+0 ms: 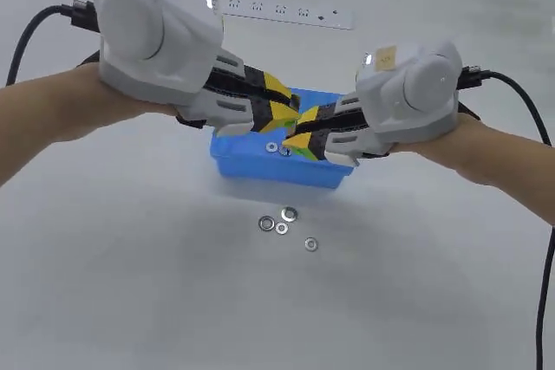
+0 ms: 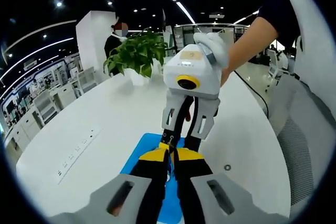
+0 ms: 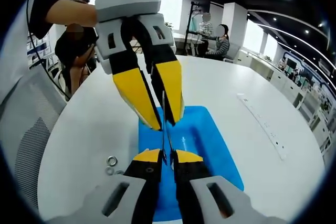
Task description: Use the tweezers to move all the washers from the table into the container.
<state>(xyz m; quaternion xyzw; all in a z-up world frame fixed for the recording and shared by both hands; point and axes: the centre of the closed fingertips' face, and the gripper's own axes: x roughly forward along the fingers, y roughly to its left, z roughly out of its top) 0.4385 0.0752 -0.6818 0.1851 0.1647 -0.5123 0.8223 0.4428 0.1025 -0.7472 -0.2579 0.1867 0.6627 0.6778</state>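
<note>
Because the tweezers [image 3: 165, 124] are thin, springy metal and easily twist when pinched at one spot, both tools meet tip to tip above the blue container [image 1: 260, 166]. The left gripper [image 1: 290, 108] comes in from one side and the right gripper [image 1: 295, 138] from the other, each with its jaws drawn narrow around the slim metal strip. In the right gripper view the tweezers run as a bright line from the other gripper's yellow tips down into that view's own jaws, so this looks like a handover or a re-grip to set the tool at a workable angle. Holding it over the container also means a slip would likely land inside it. The container is a shallow rectangular plastic tray with smooth walls, and a couple of small washers already lie on its floor. The remaining washers [image 1: 266, 223] are flat, shiny metal rings lying close together on the white surface [image 1: 156, 283] just in front of the container, one a little apart from the rest. Being so thin and flat on a smooth, matte top, they will probably need the tips brought in low. A white power strip [image 1: 286, 13] lies beyond the container.
</note>
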